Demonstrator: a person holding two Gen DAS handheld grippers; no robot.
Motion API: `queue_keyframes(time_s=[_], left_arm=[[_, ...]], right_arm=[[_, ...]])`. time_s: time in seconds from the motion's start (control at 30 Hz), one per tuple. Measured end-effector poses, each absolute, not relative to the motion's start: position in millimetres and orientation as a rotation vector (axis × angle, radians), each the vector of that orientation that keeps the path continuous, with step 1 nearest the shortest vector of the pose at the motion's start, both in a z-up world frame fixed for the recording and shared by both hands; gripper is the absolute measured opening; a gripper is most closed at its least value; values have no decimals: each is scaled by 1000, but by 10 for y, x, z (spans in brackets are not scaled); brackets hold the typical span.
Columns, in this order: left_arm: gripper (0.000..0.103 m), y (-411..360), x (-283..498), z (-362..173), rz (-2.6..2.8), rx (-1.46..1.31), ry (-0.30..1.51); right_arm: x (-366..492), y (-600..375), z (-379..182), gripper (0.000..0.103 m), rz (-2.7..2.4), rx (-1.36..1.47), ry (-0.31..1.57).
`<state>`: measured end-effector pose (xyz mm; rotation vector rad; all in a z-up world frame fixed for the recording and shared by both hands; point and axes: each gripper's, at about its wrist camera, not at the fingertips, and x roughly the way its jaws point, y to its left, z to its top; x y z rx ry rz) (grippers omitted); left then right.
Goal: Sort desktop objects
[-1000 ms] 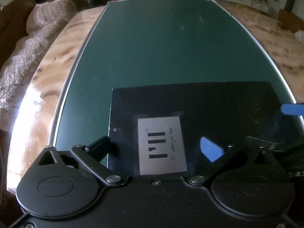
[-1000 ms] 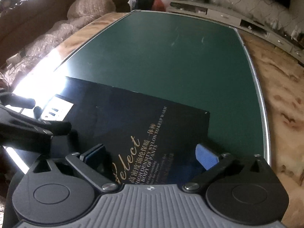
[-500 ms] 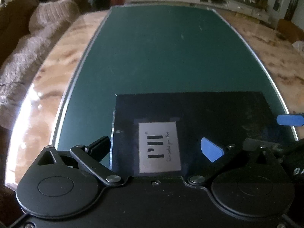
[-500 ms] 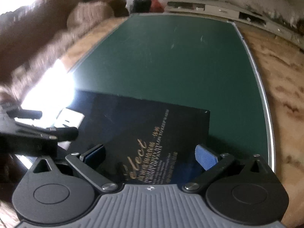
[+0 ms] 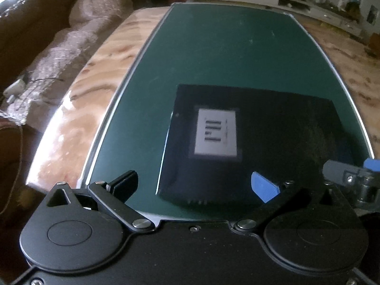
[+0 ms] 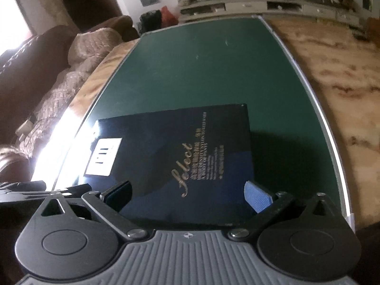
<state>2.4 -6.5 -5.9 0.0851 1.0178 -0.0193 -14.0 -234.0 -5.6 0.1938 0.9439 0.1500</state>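
A flat black box (image 5: 273,142) with a white label (image 5: 217,135) lies on the green table top (image 5: 225,54) near its front edge. It also shows in the right wrist view (image 6: 190,156), with gold "Select" lettering (image 6: 184,181). My left gripper (image 5: 194,185) is open and empty, just in front of the box's near left edge. My right gripper (image 6: 187,193) is open and empty, its jaws standing wide over the box's near edge. The right gripper's blue tip (image 5: 372,165) shows at the left view's right edge.
The green top has a metal rim (image 5: 114,109) and sits on a marbled wooden table (image 5: 90,90). A brown sofa with a quilted cover (image 5: 61,47) stands to the left. A low white cabinet (image 6: 273,7) runs along the far wall.
Both grippers have pulled back and risen from the box. The left view has swung left, so the box sits further right and further away. The right view has tilted.
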Motion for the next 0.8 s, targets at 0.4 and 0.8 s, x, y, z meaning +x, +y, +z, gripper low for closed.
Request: queue_keyframes(time_s=[0.4,0.8], left_arm=[[103,9,-185,35,12,48,1014],[103,182,-612,54,6,51,1011]], right_arm=[[-441,-2059,138,103,108,151,903],[-858,-1873,222,103,112,126,872]])
